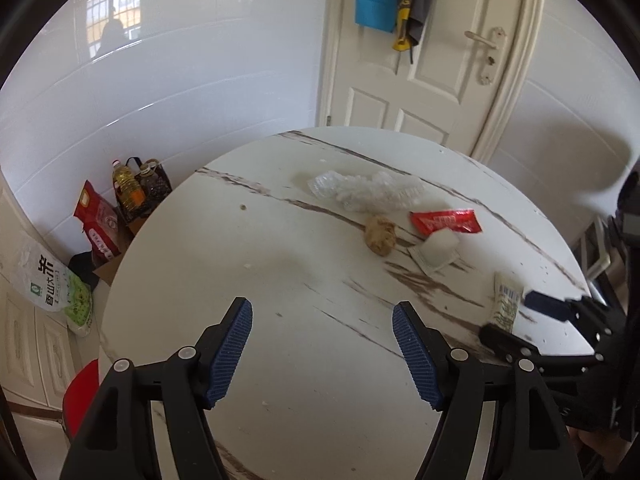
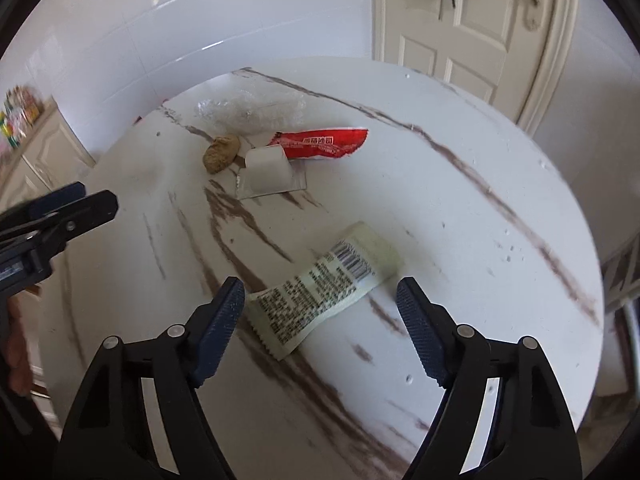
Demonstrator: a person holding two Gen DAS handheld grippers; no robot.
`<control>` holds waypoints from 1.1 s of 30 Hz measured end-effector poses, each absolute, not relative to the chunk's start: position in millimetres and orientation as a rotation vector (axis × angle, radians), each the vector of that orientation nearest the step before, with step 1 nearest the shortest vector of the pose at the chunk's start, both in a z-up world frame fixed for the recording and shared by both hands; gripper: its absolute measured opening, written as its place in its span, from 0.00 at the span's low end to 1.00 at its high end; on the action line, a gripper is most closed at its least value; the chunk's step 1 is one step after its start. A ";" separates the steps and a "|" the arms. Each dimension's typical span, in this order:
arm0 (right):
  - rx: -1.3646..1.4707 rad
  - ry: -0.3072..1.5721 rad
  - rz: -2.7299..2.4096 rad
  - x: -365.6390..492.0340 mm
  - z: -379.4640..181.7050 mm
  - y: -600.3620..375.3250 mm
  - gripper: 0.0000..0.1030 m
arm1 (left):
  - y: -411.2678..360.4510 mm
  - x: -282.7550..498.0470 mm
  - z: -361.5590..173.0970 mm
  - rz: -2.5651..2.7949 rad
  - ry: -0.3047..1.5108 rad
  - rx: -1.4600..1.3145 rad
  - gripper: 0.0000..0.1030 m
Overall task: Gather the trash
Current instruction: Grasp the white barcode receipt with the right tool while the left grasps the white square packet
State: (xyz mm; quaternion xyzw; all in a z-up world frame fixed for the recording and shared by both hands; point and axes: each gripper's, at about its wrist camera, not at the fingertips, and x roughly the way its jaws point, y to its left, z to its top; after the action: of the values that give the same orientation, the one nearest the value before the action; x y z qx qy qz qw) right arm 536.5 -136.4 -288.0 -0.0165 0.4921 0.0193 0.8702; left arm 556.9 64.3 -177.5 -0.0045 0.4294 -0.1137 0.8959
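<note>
Trash lies on a round marble-look table point(image 1: 304, 344) point(image 2: 460, 184). A pale green wrapper point(image 2: 320, 292) point(image 1: 505, 304) lies flat between the open fingers of my right gripper point(image 2: 320, 312), which also shows in the left wrist view point(image 1: 520, 316). Farther off lie a white plastic cup point(image 2: 266, 170) point(image 1: 438, 249), a red wrapper point(image 2: 320, 143) point(image 1: 446, 221), a brown crumpled lump point(image 2: 221, 153) point(image 1: 379, 235) and clear plastic film point(image 2: 248, 110) point(image 1: 366, 191). My left gripper point(image 1: 322, 336) is open and empty over bare tabletop; it shows at the left of the right wrist view point(image 2: 76, 200).
A white door point(image 1: 432, 60) stands behind the table, with cloths hanging on it. On the floor to the left are oil bottles point(image 1: 132, 192), a red bag point(image 1: 100, 224) and a rice bag point(image 1: 52, 284). A red stool point(image 1: 82, 396) sits under the table's left edge.
</note>
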 end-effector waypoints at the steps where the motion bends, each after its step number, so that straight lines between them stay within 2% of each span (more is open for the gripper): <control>1: -0.062 1.020 0.041 536.7 -287.8 -134.5 0.64 | 63.3 556.6 -179.4 -0.239 0.890 -0.005 0.70; 3: -0.094 1.002 0.060 534.3 -287.2 -136.6 0.50 | 62.1 552.5 -183.8 -0.249 0.890 -0.005 0.71; 5: -0.102 0.999 0.069 534.3 -285.2 -142.2 0.25 | 60.9 545.8 -187.8 -0.254 0.893 -0.001 0.71; 7: -0.097 1.005 0.109 533.6 -284.0 -151.1 0.22 | 58.6 544.8 -190.1 -0.261 0.894 -0.001 0.71; 8: -0.098 1.005 0.123 533.3 -283.5 -154.6 0.13 | 57.1 544.0 -191.8 -0.265 0.897 0.000 0.71; 10: -0.088 0.999 0.148 533.9 -281.1 -161.8 0.08 | 56.1 545.0 -194.3 -0.277 0.902 -0.008 0.73; 18: -0.019 0.970 0.233 526.6 -273.7 -192.7 0.04 | 32.9 565.2 -201.5 -0.271 0.932 -0.016 0.75; 29: -0.011 1.060 0.308 544.6 -273.5 -226.1 0.05 | -24.1 618.6 -198.9 -0.294 1.029 0.035 0.76; 33: 0.006 1.082 0.314 554.5 -273.9 -230.1 0.06 | -44.4 640.1 -202.6 -0.298 1.067 0.070 0.72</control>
State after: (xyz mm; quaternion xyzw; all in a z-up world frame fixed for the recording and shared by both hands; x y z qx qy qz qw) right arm 554.5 -230.1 -273.9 0.0029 0.5130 0.1490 0.8453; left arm 640.1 -44.4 -202.6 0.0334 0.5067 -0.1413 0.8498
